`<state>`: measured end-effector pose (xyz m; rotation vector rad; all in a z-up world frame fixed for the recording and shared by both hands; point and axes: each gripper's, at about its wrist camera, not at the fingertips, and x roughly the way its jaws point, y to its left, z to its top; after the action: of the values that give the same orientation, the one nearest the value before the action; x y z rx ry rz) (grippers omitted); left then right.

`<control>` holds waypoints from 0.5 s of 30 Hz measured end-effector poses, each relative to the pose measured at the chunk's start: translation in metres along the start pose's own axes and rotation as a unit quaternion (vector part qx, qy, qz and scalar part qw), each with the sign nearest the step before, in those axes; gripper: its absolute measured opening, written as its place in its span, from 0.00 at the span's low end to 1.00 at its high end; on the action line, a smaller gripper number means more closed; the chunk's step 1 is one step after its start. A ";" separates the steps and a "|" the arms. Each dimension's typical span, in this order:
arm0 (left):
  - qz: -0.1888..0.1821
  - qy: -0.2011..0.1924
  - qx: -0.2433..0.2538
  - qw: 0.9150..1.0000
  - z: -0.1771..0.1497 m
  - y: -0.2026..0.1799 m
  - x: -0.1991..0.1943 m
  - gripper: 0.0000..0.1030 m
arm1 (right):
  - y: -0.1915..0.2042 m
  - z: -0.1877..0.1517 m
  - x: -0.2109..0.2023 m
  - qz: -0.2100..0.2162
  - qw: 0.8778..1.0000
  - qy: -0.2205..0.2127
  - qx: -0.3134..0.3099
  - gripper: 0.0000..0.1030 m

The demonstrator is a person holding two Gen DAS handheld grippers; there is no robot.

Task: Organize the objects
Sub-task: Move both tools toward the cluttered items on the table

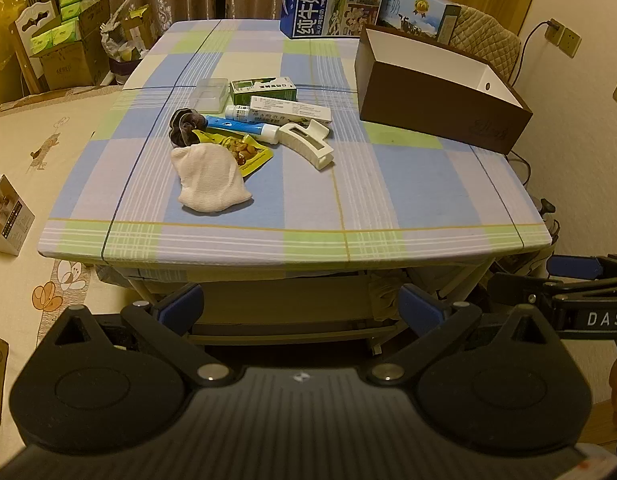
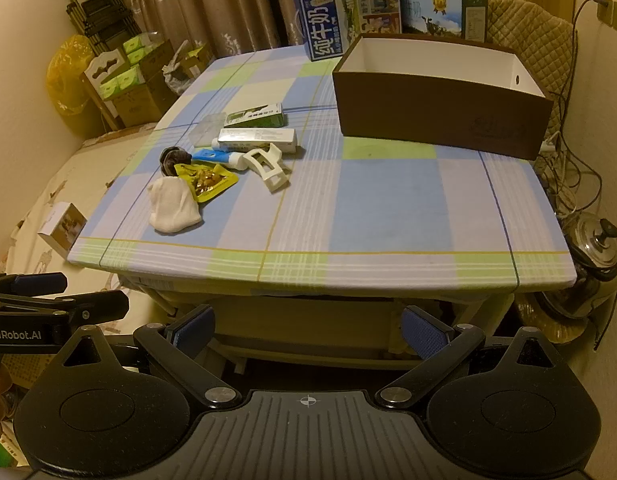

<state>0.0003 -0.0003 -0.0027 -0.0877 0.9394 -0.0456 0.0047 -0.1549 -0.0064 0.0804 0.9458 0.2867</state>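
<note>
Currently, you are holding the left gripper (image 1: 300, 308) and right gripper (image 2: 308, 326) spread, empty, short of the desk (image 1: 408, 184). The sock (image 1: 210, 178) is lying left-centre: soft, light; pinch its bunched middle.

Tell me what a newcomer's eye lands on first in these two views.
First, the cluster of small things left of centre on the checked tablecloth: a white cloth pouch, a yellow snack packet, a white hair claw clip, a blue-and-white tube and boxed ointments. Next, the empty brown box with white lining at the far right, with blue milk cartons behind it. Both grippers, left and right, hang open before the table's near edge.
</note>
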 end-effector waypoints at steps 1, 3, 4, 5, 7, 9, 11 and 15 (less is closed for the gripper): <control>0.000 0.000 0.000 1.000 0.000 0.000 0.000 0.99 | 0.000 0.000 0.000 0.000 1.000 0.000 0.000 0.95; 0.000 0.001 0.000 1.000 -0.001 0.001 0.000 0.99 | 0.000 0.000 0.001 0.000 1.000 0.000 0.000 0.95; 0.000 0.000 0.000 1.000 -0.001 0.001 0.001 0.99 | 0.000 0.000 0.001 0.000 1.000 0.000 0.000 0.95; 0.000 0.000 0.000 1.000 -0.001 0.002 0.001 0.99 | 0.000 0.000 0.001 0.000 1.000 0.000 0.000 0.95; 0.000 0.001 0.000 1.000 -0.001 0.001 0.001 0.99 | 0.000 0.000 0.001 0.000 1.000 0.000 0.000 0.95; 0.000 0.001 0.000 1.000 -0.001 0.001 0.001 0.99 | 0.000 0.000 0.001 0.000 1.000 0.000 0.000 0.95; 0.000 0.002 0.000 1.000 -0.001 0.002 0.001 0.99 | 0.000 0.000 0.001 0.000 1.000 0.000 0.000 0.95; 0.000 0.003 -0.001 1.000 -0.001 0.004 0.002 0.99 | 0.002 0.002 0.004 -0.001 1.000 0.003 0.000 0.95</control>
<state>0.0010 0.0033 -0.0052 -0.0888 0.9452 -0.0457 0.0079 -0.1520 -0.0076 0.0790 0.9523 0.2851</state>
